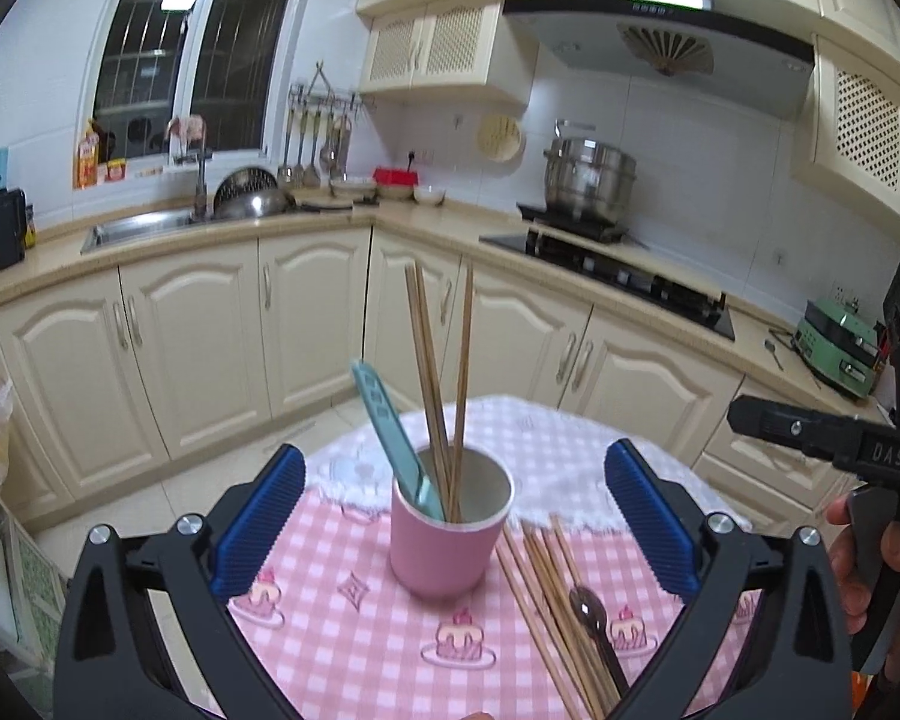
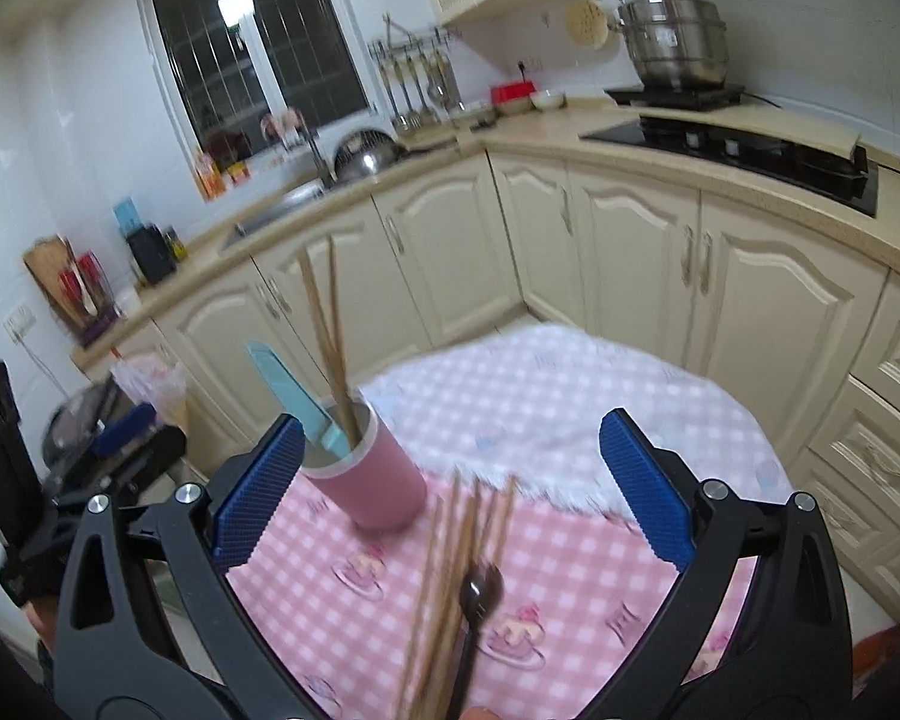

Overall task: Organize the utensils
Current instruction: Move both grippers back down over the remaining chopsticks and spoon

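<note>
We work at a small table under a pink checked tablecloth (image 1: pixel 354 654). On it stands a pink cup (image 1: pixel 450 528), already holding three chopsticks (image 1: pixel 444 384) and a teal-handled utensil (image 1: pixel 390 432), upright for storage. Just right of the cup, the loose chopsticks (image 1: pixel 546 588) and a dark spoon (image 1: pixel 591 612) lie flat, awaiting collection. The left gripper (image 1: pixel 455 519) frames the cup and the right gripper (image 2: pixel 450 498) the loose pile; both are released and empty.

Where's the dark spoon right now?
The dark spoon lies on the pink checked tablecloth, among the loose chopsticks, right of the pink cup.
</note>
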